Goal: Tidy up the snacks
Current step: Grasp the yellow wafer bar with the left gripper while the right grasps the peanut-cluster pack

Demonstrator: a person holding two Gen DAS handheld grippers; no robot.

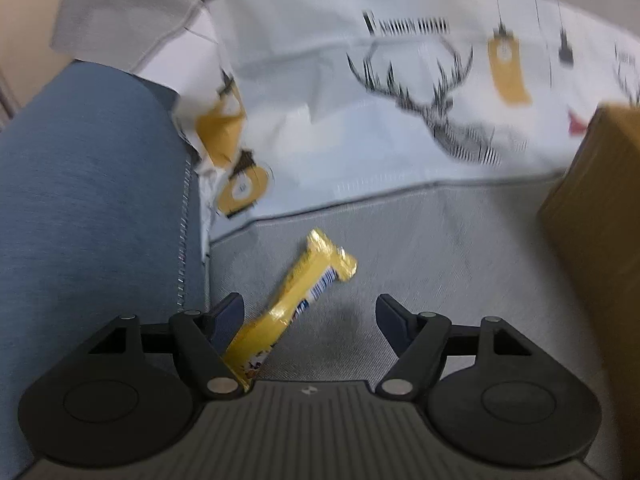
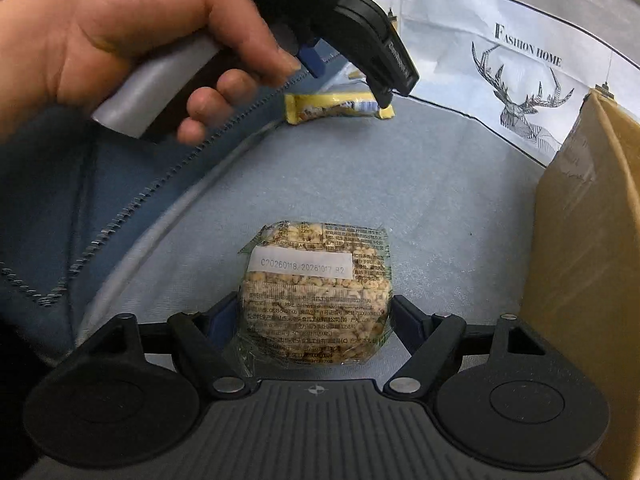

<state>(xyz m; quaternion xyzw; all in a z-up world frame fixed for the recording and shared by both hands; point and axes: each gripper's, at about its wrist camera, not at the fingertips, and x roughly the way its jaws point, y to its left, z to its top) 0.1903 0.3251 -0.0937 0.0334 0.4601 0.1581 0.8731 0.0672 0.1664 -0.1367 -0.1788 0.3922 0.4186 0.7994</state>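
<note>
A yellow snack bar lies on the grey fabric surface. My left gripper is open above it, the bar's near end running under the left finger. The bar also shows in the right wrist view, with the left gripper and the hand holding it over it. A clear-wrapped square peanut cake lies on the grey surface between my right gripper's fingers. The jaws stand close to its sides; I cannot tell whether they press it.
A brown cardboard box stands at the right, also seen in the left wrist view. A white cloth with a deer print lies behind. A blue cushion with a zipper is at the left.
</note>
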